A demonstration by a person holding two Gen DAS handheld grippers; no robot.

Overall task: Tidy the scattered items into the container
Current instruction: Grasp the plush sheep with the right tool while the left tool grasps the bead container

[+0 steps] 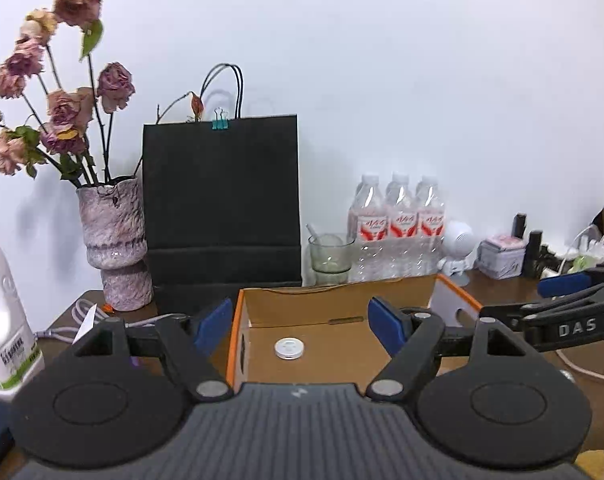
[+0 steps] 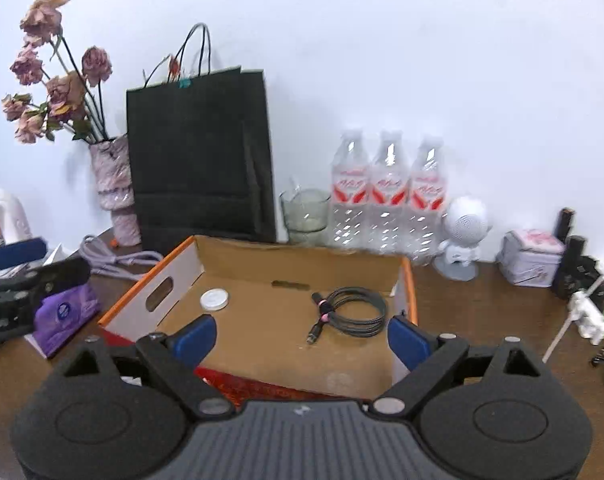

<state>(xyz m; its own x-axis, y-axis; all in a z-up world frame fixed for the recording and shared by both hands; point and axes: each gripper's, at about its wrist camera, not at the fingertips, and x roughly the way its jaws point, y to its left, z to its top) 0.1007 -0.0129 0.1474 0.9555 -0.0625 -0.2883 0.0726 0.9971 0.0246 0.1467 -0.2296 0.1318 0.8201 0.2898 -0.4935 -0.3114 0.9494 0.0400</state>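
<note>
from the left wrist, the left hand-held gripper (image 1: 298,326) is wide open and holds nothing, over the cardboard box (image 1: 238,320) with a white round lid (image 1: 289,348) inside. from the right wrist, the right hand-held gripper (image 2: 300,338) is open and empty too, and a coiled cable (image 2: 352,312) lies in the box. i think both things are dropped in, so next comes the purple pack (image 2: 64,316) on the brown worktop (image 2: 482,312) by the white wall.

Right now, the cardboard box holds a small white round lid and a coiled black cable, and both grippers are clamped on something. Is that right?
Not quite. The cardboard box does hold the white round lid and the coiled black cable, but the left gripper and right gripper are both open and empty, as each wrist view shows.
</note>
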